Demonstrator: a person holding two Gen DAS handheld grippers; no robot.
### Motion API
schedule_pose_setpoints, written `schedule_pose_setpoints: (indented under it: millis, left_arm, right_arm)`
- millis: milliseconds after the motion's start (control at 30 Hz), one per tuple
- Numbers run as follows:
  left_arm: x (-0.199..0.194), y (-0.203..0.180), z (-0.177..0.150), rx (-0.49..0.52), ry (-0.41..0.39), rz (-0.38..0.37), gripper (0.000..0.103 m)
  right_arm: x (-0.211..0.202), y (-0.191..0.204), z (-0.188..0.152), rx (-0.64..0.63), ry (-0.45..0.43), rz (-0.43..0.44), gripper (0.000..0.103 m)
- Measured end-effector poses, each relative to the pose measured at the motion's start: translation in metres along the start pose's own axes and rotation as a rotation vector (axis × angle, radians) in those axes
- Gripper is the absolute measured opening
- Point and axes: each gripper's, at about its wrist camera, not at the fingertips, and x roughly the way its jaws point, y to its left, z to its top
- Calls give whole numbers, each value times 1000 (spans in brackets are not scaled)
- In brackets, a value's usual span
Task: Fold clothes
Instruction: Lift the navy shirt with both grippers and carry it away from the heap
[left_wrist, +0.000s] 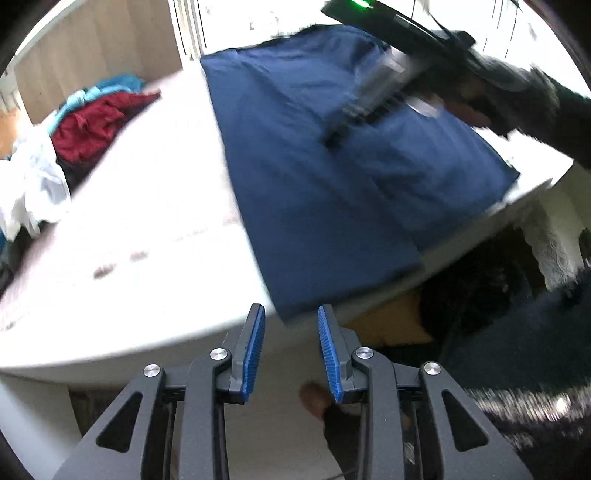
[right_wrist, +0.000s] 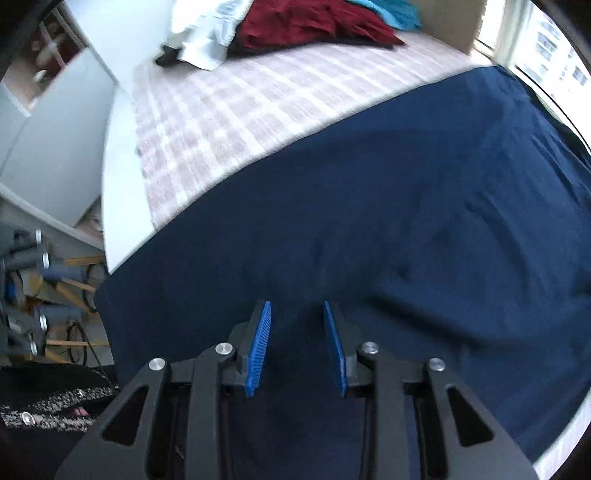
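Observation:
A navy blue garment (left_wrist: 325, 173) lies flat on the white table, folded lengthwise, its near end at the table's front edge. My left gripper (left_wrist: 291, 317) is open and empty, just off the table's front edge near that end. The right gripper's body (left_wrist: 373, 96) shows blurred above the garment's far part, held by a gloved hand. In the right wrist view the navy garment (right_wrist: 388, 221) fills the lower frame, and my right gripper (right_wrist: 297, 314) is open and empty directly above it.
A pile of clothes, dark red (left_wrist: 92, 125), teal and white, sits at the table's far left; it also shows in the right wrist view (right_wrist: 314, 22). A pink checked cloth (right_wrist: 229, 118) covers the table. Floor and clutter (right_wrist: 55, 295) lie beyond the table's edge.

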Motion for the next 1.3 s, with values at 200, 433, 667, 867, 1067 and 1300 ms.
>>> schedule_pose_setpoints:
  millis: [200,433,667,867,1067,1300]
  left_arm:
    - [8,19,5,45,-10,-36,29]
    - [16,-2,28,179,-72,-94,31]
    - [19,-22,40,296,-79,-170,32]
    - [0,-40,91,360,-188,-260,39]
    - [23,-46,187,406,-232,-225,38]
    - [82,-47,346,375,-244,-211,38]
  right_arm:
    - [-27,-19,-16,155,-73,-58,30]
    - [1,-3,-13,202,-83,-57,30]
    - [-98,-29,-52,409,-196,-139,29]
    - [-213,-74,-147,661,-316,-376,58]
    - [-237,-103,-207,767,-330,-431,58]
    - [-261,-200,-149,722,-467,-368,58]
